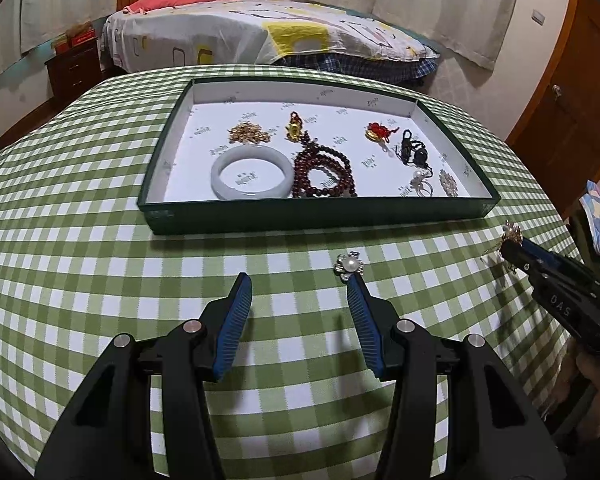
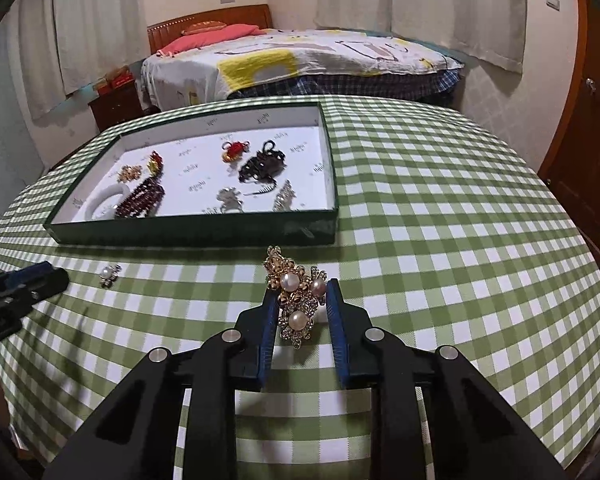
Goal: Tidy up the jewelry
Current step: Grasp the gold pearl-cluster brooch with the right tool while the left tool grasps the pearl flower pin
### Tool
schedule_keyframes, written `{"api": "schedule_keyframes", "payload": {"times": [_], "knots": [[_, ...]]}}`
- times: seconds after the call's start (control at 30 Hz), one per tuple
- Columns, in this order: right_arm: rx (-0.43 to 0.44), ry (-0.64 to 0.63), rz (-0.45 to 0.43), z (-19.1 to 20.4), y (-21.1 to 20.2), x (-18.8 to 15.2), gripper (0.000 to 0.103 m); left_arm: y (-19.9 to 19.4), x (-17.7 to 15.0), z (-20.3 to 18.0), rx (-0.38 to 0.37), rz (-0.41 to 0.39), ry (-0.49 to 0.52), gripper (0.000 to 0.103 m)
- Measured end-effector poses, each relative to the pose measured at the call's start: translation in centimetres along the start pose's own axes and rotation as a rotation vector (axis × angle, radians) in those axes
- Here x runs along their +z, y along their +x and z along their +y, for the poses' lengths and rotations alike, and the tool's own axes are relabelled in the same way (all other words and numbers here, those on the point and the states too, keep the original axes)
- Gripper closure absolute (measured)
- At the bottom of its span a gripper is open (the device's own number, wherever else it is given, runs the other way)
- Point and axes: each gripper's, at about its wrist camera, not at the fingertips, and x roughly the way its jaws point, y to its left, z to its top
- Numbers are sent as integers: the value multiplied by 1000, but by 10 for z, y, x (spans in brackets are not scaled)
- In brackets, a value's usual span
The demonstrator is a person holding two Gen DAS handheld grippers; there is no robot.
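Note:
A dark green tray [image 1: 320,212] [image 2: 188,232] with a white lining sits on the checked table and holds several jewelry pieces: a white bangle [image 1: 252,176], a dark red bead strand [image 1: 324,172], gold and red charms, a black cord piece. My left gripper [image 1: 300,284] is open; a small silver flower brooch with a pearl [image 1: 349,266] [image 2: 110,275] lies on the cloth at its right fingertip. My right gripper [image 2: 300,292] [image 1: 512,246] is shut on a gold brooch with three pearls [image 2: 296,296], held above the cloth in front of the tray.
The round table has a green and white checked cloth [image 1: 100,280] that drops off at its edges. A bed [image 1: 260,32], a dark nightstand [image 1: 74,68] and a wooden door [image 1: 572,112] stand behind.

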Motion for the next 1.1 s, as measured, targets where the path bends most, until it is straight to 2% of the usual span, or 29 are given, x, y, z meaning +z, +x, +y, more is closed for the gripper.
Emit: {"api": "schedule_keyframes", "payload": {"times": [0.2, 0.27, 0.43, 0.57, 0.83, 1.1], "knots": [[20, 1, 8, 1, 0, -1, 78, 13, 3, -19, -12, 7, 38, 56], [23, -4, 9, 2, 0, -1, 78, 19, 4, -24, -12, 15, 50, 63], [32, -14, 8, 5, 0, -1, 78, 35, 7, -32, -3, 37, 73, 71], [43, -3, 16, 4, 3, -2, 78, 40, 11, -36, 3, 37, 110, 83], [50, 3, 22, 4, 6, -2, 78, 38, 6, -36, -4, 19, 145, 83], [48, -9, 15, 7, 4, -2, 78, 32, 5, -29, 1, 12, 135, 83]]}}
